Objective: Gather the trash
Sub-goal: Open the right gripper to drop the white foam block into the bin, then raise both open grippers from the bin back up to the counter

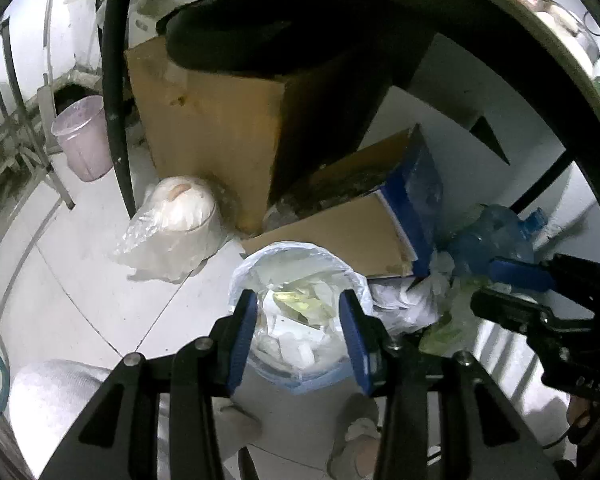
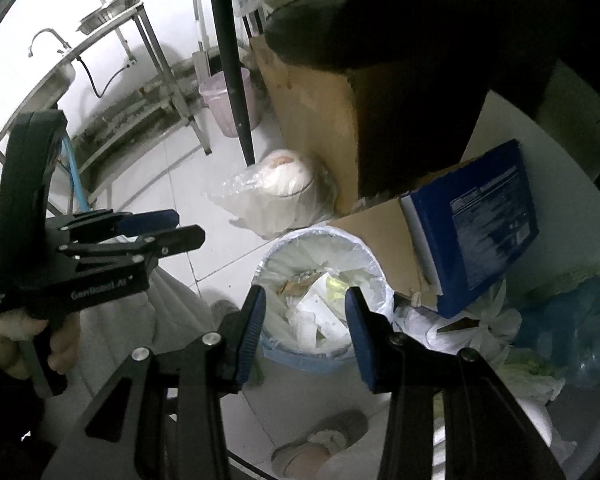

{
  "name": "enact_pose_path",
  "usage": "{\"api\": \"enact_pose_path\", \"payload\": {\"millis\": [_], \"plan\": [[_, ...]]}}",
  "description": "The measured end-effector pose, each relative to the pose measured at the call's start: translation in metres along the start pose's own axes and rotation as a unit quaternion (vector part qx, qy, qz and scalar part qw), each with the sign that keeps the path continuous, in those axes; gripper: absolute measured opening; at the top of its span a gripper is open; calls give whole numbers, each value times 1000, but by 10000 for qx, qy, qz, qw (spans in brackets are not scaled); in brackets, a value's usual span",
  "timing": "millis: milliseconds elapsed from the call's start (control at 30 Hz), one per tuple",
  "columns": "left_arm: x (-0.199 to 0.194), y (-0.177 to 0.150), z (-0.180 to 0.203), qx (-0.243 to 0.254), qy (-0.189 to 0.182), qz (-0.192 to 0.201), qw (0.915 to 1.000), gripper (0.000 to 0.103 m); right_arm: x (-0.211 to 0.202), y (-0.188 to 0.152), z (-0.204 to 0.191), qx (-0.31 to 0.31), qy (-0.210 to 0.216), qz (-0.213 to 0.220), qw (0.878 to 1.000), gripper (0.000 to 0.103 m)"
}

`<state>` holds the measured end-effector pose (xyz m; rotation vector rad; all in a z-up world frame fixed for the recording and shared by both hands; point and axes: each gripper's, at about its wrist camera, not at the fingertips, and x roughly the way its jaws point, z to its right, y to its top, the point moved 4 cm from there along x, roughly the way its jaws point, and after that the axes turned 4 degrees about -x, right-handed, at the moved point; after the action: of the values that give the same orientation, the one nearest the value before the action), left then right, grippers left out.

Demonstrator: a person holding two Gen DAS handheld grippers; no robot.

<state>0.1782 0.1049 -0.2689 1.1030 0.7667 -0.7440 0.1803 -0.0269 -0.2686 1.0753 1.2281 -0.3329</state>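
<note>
Two grippers hang over the trash bin (image 1: 300,280), and I use that bin as my landmark. It is a small round bin with a pale liner bag folded over its rim, standing on the white tiled floor (image 1: 80,280). Inside I see crumpled white paper and a yellowish scrap (image 2: 334,282) near the top of the pile.

My left gripper (image 1: 298,330) points down at the bin with its blue pads spread apart; nothing sits between them, only the bin's contents far below. My right gripper (image 2: 306,328) looks down at the same bin, its pads parted too and bare. In the left view the right one shows to the right of the bin, over a heap of plastic bags (image 1: 460,312). In the right view the left one shows to the left of the bin, held by a hand (image 2: 24,340).

Behind the bin stands a big cardboard box (image 1: 220,128), and just behind and to the right of the bin leans a blue-ended carton (image 2: 476,224). Left of the bin, against the big box, lies a white bundle in clear plastic (image 1: 176,224). Farther back on the left stands a pink bucket (image 1: 84,136) beside a black table leg (image 1: 114,92). Nearer than the bin I see a slipper (image 2: 320,444).
</note>
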Motion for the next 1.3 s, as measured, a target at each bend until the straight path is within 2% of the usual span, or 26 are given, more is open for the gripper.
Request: {"api": "enact_pose_path", "payload": {"millis": [933,1300], "plan": [[-87,-8,68,542,-176,563,9968,42,-111,-16,6,48,-237,877,9959,39],[-114,5,102,736,-212,794,9939,49,-158,-21,24,177,-317,1195,9922,39]]}}
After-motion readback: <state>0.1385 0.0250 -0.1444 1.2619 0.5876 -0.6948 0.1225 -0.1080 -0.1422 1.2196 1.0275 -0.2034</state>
